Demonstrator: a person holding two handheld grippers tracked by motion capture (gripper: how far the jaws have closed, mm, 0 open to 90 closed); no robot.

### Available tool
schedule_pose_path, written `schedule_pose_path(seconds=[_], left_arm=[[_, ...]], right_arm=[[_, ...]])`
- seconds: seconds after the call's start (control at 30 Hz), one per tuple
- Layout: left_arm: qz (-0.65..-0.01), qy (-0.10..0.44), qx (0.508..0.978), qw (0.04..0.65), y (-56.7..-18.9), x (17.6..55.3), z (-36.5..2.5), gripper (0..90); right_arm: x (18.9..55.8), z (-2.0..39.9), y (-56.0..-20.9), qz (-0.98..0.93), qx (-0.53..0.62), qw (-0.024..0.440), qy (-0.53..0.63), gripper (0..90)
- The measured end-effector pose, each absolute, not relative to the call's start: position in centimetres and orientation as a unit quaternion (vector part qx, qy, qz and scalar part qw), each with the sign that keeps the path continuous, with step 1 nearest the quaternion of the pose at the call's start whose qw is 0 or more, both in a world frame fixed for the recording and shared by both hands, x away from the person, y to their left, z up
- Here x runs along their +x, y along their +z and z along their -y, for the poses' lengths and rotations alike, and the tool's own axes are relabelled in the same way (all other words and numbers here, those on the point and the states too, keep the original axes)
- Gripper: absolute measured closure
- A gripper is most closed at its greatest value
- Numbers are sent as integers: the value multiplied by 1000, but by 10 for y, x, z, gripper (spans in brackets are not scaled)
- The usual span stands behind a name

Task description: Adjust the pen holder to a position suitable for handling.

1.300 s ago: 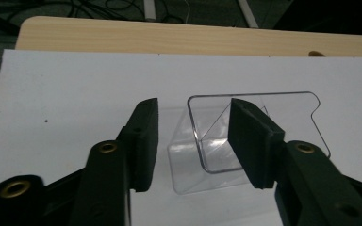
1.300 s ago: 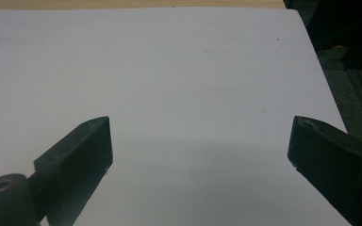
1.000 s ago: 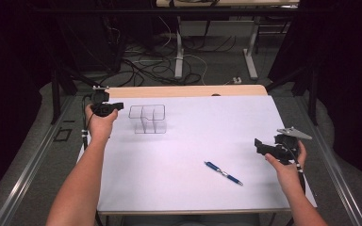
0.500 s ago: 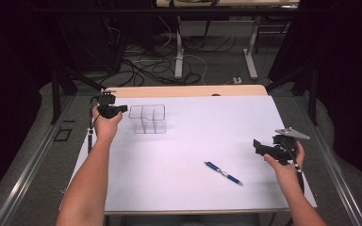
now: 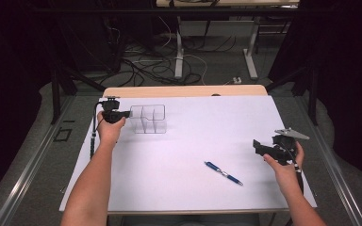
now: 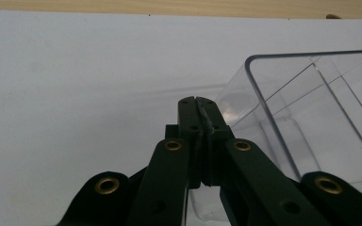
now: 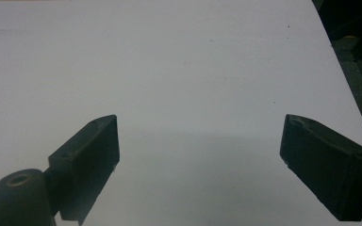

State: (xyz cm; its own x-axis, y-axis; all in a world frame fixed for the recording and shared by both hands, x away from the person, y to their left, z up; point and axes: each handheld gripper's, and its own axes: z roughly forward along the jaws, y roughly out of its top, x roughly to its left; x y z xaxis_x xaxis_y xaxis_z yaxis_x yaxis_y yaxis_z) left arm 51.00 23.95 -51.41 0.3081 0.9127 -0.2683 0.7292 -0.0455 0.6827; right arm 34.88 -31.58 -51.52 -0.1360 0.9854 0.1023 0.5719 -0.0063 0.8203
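Hovering beside a clear divided organizer (image 5: 148,118), the left tongs (image 5: 128,113) sit pressed together.
Right tongs (image 5: 256,146) gape apart, just closing slightly on nothing; a blue pen (image 5: 223,173) lies unobstructed on the white desk (image 5: 193,141).

Dim room, black at the frame edges; the white table (image 5: 207,136) is evenly lit from above. Both gripper views are soft, with near jaws blurred and faint shadows low in frame.
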Motion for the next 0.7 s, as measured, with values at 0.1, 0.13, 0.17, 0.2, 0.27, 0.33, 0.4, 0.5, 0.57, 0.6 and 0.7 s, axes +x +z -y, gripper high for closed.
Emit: schedule_pose_path(seconds=[0.1,0.13,0.17,0.2,0.27,0.33,0.4,0.5,0.57,0.6,0.7], left_arm=[[-574,112,713,388,-515,509,-238,900],[-572,111,714,388,-515,509,-237,900],[-572,111,713,389,-515,509,-236,900],[-570,111,715,390,-515,509,-234,900],[-568,109,715,393,-516,509,-230,900],[-566,107,716,396,-516,509,-226,900],[-564,105,716,398,-517,509,-221,900],[-561,100,719,398,-516,507,-213,900],[-564,102,713,403,-517,507,-206,900],[-561,100,717,402,-517,506,-204,900],[-560,88,719,402,-517,505,-197,900]], right_arm=[[349,315,-516,-650,600,270,380,129],[349,314,-516,-648,602,270,379,131],[350,314,-516,-650,601,268,380,132],[350,314,-516,-650,601,268,380,133],[350,314,-517,-652,599,270,379,136],[350,313,-517,-650,602,267,379,137],[350,313,-517,-652,599,268,379,138],[351,313,-518,-651,599,272,379,140],[350,313,-517,-653,598,268,379,141],[350,313,-517,-653,598,267,379,141],[350,313,-517,-653,598,267,380,141]])
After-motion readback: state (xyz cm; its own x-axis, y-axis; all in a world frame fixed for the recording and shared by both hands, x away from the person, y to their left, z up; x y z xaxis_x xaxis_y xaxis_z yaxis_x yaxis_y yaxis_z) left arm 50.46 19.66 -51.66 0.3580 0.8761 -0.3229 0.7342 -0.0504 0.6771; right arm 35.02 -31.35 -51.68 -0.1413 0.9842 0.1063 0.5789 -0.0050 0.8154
